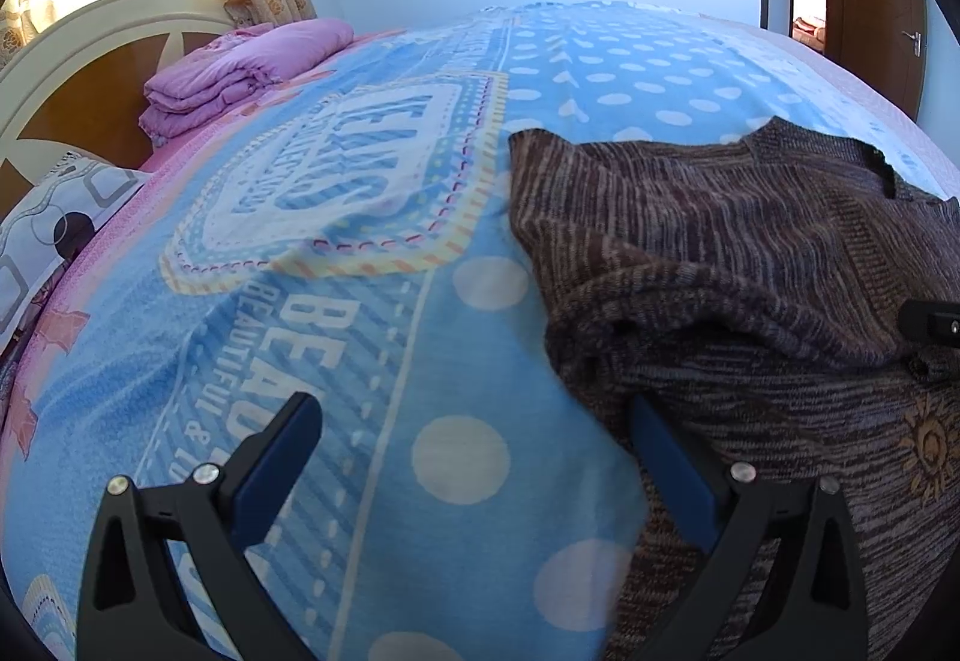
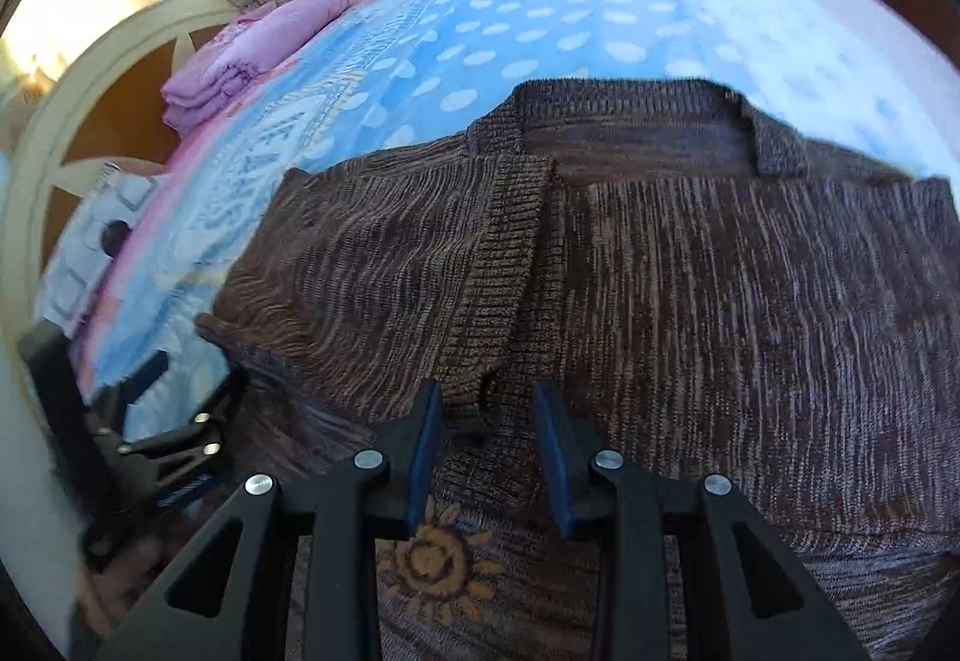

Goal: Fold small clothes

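Right gripper (image 2: 487,421), jaws apart around soft, limp brown knit cardigan (image 2: 690,301)'s ribbed placket (image 2: 510,265), best pinched at that thicker edge.

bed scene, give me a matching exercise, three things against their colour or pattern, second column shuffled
Things:
1. sweater
2. folded quilt
3. bedspread

Colour or pattern:
A. blue with white dots
B. brown striped knit with a sun motif
C. plain pink-purple

Pairs: 1-B, 2-C, 3-A
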`<action>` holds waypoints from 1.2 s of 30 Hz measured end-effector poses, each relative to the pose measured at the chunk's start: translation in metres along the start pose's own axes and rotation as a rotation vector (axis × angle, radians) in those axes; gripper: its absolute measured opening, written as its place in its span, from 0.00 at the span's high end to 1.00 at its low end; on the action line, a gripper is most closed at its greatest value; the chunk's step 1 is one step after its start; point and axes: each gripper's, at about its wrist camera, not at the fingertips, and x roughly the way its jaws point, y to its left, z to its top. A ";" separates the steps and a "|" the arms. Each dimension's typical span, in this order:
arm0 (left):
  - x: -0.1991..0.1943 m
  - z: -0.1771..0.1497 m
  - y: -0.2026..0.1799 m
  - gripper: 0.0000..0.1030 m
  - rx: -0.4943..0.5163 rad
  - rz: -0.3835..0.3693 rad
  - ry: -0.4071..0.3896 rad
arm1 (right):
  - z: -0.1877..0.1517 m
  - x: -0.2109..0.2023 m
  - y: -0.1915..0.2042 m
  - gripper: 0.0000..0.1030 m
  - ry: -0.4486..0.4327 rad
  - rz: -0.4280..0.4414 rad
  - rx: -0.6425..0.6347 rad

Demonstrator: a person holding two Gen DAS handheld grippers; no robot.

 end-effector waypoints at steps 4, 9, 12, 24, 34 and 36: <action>0.000 0.000 0.002 0.00 -0.012 0.019 0.003 | -0.003 -0.013 0.013 0.98 -0.034 -0.043 -0.093; 0.002 -0.001 0.006 0.00 -0.039 0.026 0.019 | 0.004 -0.051 0.004 0.98 -0.131 -0.073 -0.109; 0.002 -0.002 0.010 0.00 -0.059 0.033 0.028 | 0.000 -0.056 -0.008 0.98 -0.123 -0.095 -0.104; -0.024 0.010 0.037 0.00 -0.170 -0.033 -0.088 | -0.008 -0.052 -0.037 0.59 -0.136 -0.114 -0.092; 0.013 0.023 -0.007 0.00 -0.005 -0.019 0.005 | 0.064 0.012 -0.051 0.61 -0.074 -0.112 0.002; 0.013 0.022 -0.005 0.00 -0.013 -0.017 0.010 | 0.064 0.021 -0.041 0.81 -0.087 -0.122 -0.048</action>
